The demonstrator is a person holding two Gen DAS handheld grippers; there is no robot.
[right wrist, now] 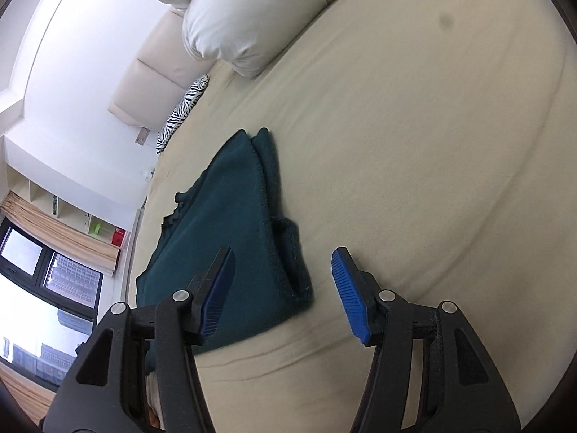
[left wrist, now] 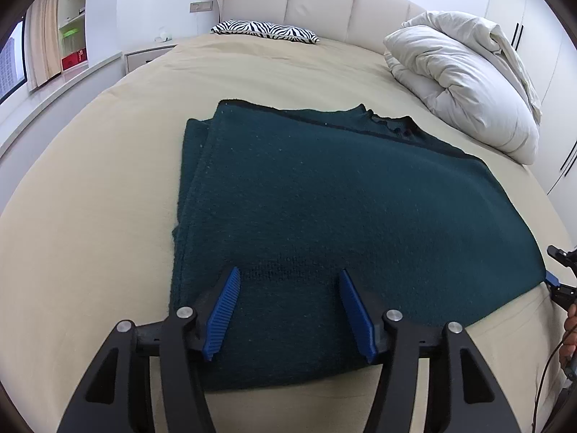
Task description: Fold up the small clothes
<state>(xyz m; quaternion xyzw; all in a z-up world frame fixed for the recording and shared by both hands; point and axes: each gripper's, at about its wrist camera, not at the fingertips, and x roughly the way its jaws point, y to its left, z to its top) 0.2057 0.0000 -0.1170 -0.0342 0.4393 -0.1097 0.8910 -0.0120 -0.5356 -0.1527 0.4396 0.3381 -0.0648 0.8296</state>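
A dark teal knitted garment point(left wrist: 324, 216) lies folded flat on the beige bed sheet point(left wrist: 90, 234), its collar at the far edge. My left gripper point(left wrist: 288, 281) is open, its blue pads just above the garment's near edge, holding nothing. In the right wrist view the same garment point(right wrist: 223, 238) lies left of centre with its folded layers showing at the edge. My right gripper point(right wrist: 283, 263) is open and empty at the garment's near right corner, rolled sideways. Part of the right gripper shows at the far right of the left wrist view point(left wrist: 559, 281).
A folded white duvet point(left wrist: 468, 83) sits at the bed's far right. A zebra-print pillow point(left wrist: 265, 30) lies by the cream headboard point(left wrist: 324, 0). A nightstand point(left wrist: 144, 56), shelves and a window are on the left. Wardrobe doors point(left wrist: 541, 36) stand on the right.
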